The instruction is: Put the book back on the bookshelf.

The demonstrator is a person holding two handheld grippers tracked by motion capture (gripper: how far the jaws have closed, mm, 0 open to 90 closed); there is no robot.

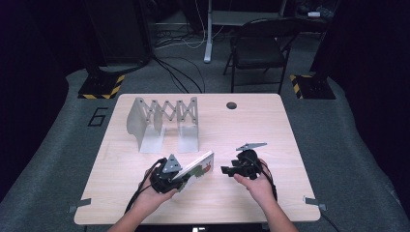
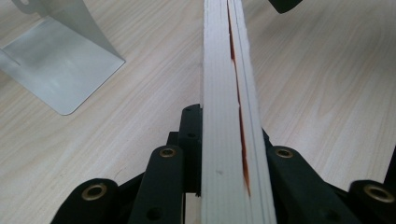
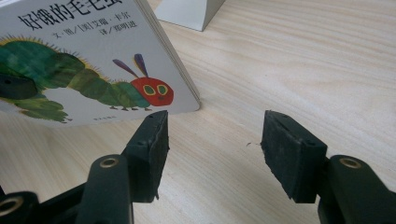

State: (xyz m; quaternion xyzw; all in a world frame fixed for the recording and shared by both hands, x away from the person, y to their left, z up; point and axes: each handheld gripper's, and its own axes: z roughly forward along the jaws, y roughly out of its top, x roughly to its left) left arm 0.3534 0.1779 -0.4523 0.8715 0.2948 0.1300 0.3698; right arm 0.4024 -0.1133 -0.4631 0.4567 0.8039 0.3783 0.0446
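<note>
Two hand-held grippers over one pale wooden desk (image 1: 251,193). Item one: left gripper (image 1: 180,180), near the front edge of the desk, jaws pinching a picture book (image 1: 198,169) on both covers; in the left gripper view the book's cream page edges (image 2: 229,116) run straight up between the two black jaws, with a thin red line along the cover seam. Item two: the book itself, held off the desk and tilted, far end rising toward the middle; its cover shows a green caterpillar with a red head (image 3: 154,91) under printed characters. Item three: right gripper (image 1: 226,169), just beside the book's raised end, jaws spread and bare of any load, nearer pad (image 3: 154,144) close below the book's lower corner. Item four: grey metal expanding rack (image 1: 162,123), standing well behind both hands.
</note>
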